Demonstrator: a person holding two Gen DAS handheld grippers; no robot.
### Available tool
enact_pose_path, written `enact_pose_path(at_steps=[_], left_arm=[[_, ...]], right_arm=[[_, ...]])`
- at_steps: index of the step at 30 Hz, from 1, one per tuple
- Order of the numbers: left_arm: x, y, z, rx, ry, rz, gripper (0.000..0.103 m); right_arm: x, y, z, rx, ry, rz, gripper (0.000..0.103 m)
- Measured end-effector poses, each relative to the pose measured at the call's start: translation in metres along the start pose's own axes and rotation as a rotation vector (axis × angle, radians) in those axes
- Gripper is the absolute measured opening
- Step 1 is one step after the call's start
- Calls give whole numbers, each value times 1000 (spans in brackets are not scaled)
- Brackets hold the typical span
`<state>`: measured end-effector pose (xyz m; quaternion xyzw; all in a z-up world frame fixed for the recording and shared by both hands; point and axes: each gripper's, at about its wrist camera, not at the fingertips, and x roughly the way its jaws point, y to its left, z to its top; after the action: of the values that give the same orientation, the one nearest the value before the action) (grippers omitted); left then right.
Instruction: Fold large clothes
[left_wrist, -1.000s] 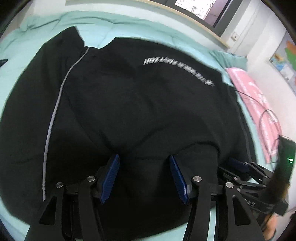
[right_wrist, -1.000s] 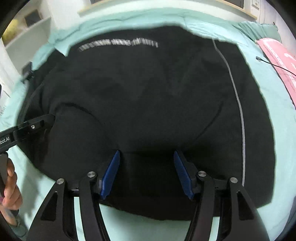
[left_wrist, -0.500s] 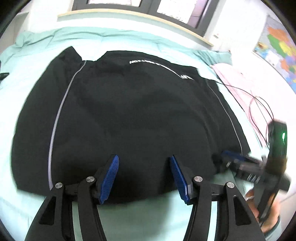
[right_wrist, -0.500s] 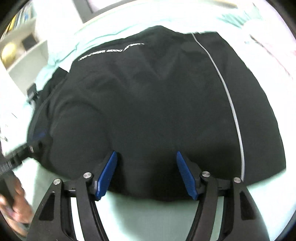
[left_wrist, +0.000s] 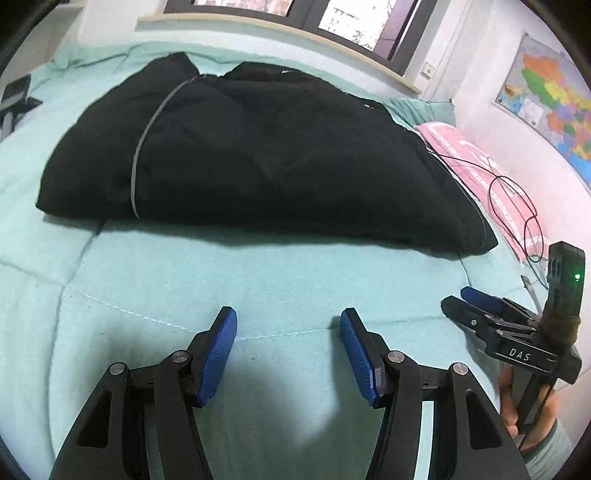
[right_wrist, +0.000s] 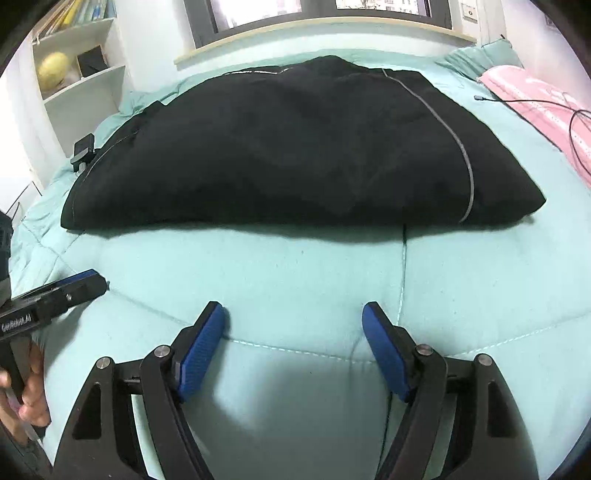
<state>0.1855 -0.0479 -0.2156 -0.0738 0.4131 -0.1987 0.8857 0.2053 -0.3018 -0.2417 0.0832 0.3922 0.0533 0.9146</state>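
Note:
A large black garment (left_wrist: 266, 155) with thin grey piping lies folded on the teal bed quilt (left_wrist: 258, 280); it also shows in the right wrist view (right_wrist: 295, 147). My left gripper (left_wrist: 288, 332) is open and empty, low over bare quilt well short of the garment's near edge. My right gripper (right_wrist: 293, 325) is open and empty, likewise over bare quilt in front of the garment. Each gripper shows in the other's view: the right one (left_wrist: 476, 302) at the right edge, the left one (right_wrist: 74, 288) at the left edge.
A pink pillow (left_wrist: 480, 162) with a black cable (left_wrist: 513, 206) lies right of the garment. A small black device (right_wrist: 83, 151) sits at the bed's left side. White shelves (right_wrist: 74, 74) stand at the left, a window sill (right_wrist: 314, 37) behind.
Both grippers have pulled back off the garment toward the bed's near edge. A second ago their fingers were over the black fabric; now they are over bare quilt.

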Motion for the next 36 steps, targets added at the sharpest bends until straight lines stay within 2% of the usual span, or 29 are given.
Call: enact_pose_path(at_steps=[4, 6, 9, 11, 12, 13, 15, 17, 20, 24, 27, 30, 33, 36], left_arm=[[-20, 0, 10, 10, 5, -7, 60], [-38, 7, 24, 15, -27, -10, 60], [-72, 28, 68, 30, -137, 81, 60], [-84, 49, 102, 9, -166, 99, 67], [-85, 57, 114, -3, -170, 102, 76], [-85, 70, 132, -23, -175, 98, 80], [-76, 96, 159, -60, -143, 34, 80], [-49, 127, 186, -137, -54, -63, 80], [-9, 172, 202, -274, 42, -174, 80], [38, 201, 202, -397, 131, -270, 80], [76, 207, 200, -478, 232, -417, 80], [101, 206, 199, -488, 295, -440, 80], [118, 201, 200, -492, 323, -464, 80], [125, 190, 205, -469, 337, -441, 80]], right_arm=[[-15, -6, 3, 42, 0, 26, 79], [-33, -19, 12, 71, -28, 34, 80], [-67, -45, 37, 97, -103, 0, 80], [-82, -69, 57, 137, -138, -7, 88], [-87, -84, 70, 168, -156, 15, 90], [-89, -98, 82, 195, -170, 34, 91], [-85, -123, 103, 226, -164, 36, 92], [-69, -140, 123, 232, -138, 32, 92], [-36, -160, 146, 239, -64, 41, 92], [5, -180, 167, 245, 6, 82, 92], [38, -194, 173, 267, 77, 133, 92], [73, -212, 171, 320, 162, 234, 92], [101, -227, 166, 386, 240, 419, 92], [114, -230, 167, 380, 264, 493, 94]])
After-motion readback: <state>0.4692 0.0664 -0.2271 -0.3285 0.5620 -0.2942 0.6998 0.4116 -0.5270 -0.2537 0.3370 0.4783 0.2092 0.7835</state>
